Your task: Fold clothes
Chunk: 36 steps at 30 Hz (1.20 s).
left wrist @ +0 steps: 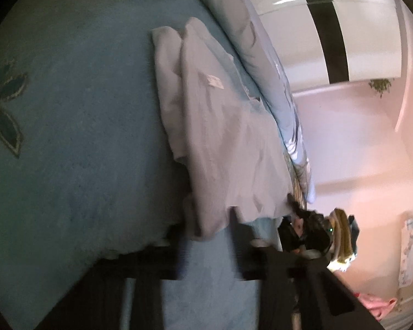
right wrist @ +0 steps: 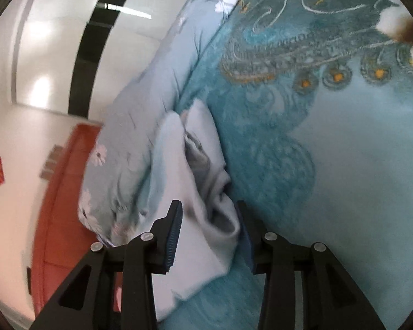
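Observation:
A light grey garment [left wrist: 220, 137] lies partly folded on the teal bedspread [left wrist: 82, 110], with a white label showing on it. My left gripper [left wrist: 206, 228] is open, its blurred fingers either side of the garment's near edge. In the right wrist view the same garment [right wrist: 190, 192] is bunched between the fingers of my right gripper [right wrist: 210, 214], which is open around a fold of the cloth. The right gripper also appears in the left wrist view [left wrist: 297, 214] at the garment's far corner.
A pale blue floral duvet [right wrist: 135, 126] is rolled along the bed's edge beside the garment. The bedspread [right wrist: 344, 165] has a peacock pattern. A red door [right wrist: 66, 192] and white walls lie beyond the bed. Pink cloth [left wrist: 377, 305] lies on the floor.

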### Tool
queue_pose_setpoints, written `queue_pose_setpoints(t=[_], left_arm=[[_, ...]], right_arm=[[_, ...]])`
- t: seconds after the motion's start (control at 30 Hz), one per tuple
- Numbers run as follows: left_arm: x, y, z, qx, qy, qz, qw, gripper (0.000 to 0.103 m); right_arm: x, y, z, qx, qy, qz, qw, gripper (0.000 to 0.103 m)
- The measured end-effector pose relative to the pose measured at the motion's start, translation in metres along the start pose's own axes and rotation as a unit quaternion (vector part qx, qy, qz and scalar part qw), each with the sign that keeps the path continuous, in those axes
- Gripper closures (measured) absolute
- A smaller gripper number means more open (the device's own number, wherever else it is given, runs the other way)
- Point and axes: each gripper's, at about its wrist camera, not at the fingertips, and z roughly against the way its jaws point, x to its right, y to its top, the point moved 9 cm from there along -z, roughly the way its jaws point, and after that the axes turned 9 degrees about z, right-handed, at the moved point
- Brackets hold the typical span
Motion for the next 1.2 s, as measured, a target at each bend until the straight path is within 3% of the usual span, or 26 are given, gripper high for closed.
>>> queue_pose_setpoints(t=[0.03,0.17,0.33,0.47,0.57,0.67,0.8,0.93,1.03,1.07,1.13,1.2], left_arm=[[-0.002,0.002,0.0,0.004,0.001,0.006,1.0,0.091],[0.001,0.008,0.006,0.007,-0.014,0.017,0.9997,0.094],[0.024,0.004,0.037,0.008,-0.035,-0.037,0.9987,0.095],[0.019,-0.009,0.059,-0.003,-0.011,-0.075,0.9971,0.095],[-0.008,-0.015,0.059,-0.01,0.012,-0.054,0.9984,0.095],[-0.035,-0.02,0.059,-0.018,0.036,-0.032,0.9987,0.095],[-0.044,-0.017,0.066,-0.008,0.043,-0.011,0.999,0.095],[-0.025,0.002,0.094,0.065,0.127,-0.089,0.9858,0.095],[0.021,0.008,0.099,0.097,0.123,-0.15,0.9762,0.094],[0.038,0.006,0.093,0.094,0.101,-0.162,0.9771,0.094],[0.075,-0.011,0.059,0.05,0.047,-0.186,0.9802,0.094],[0.098,-0.038,0.005,-0.012,0.044,-0.211,0.9764,0.094]], right_arm=[[0.0,0.0,0.0,0.001,0.0,0.0,1.0,0.092],[-0.012,0.001,0.001,-0.001,-0.001,0.018,1.0,0.095],[-0.03,-0.005,0.025,0.003,0.032,0.038,0.999,0.096],[-0.039,-0.036,0.066,0.012,0.067,0.041,0.997,0.097],[-0.028,-0.071,0.1,0.02,0.09,0.018,0.996,0.097],[0.0,-0.101,0.109,0.009,0.063,-0.002,0.998,0.097],[0.026,-0.111,0.103,0.002,0.059,-0.042,0.997,0.097],[0.02,-0.108,0.105,0.003,0.044,-0.012,0.999,0.097],[0.02,-0.108,0.105,0.004,0.043,-0.01,0.999,0.097],[0.021,-0.109,0.105,0.004,0.042,-0.011,0.999,0.097],[0.023,-0.11,0.104,0.005,0.042,-0.013,0.999,0.097],[0.023,-0.11,0.104,0.006,0.042,-0.015,0.999,0.097]])
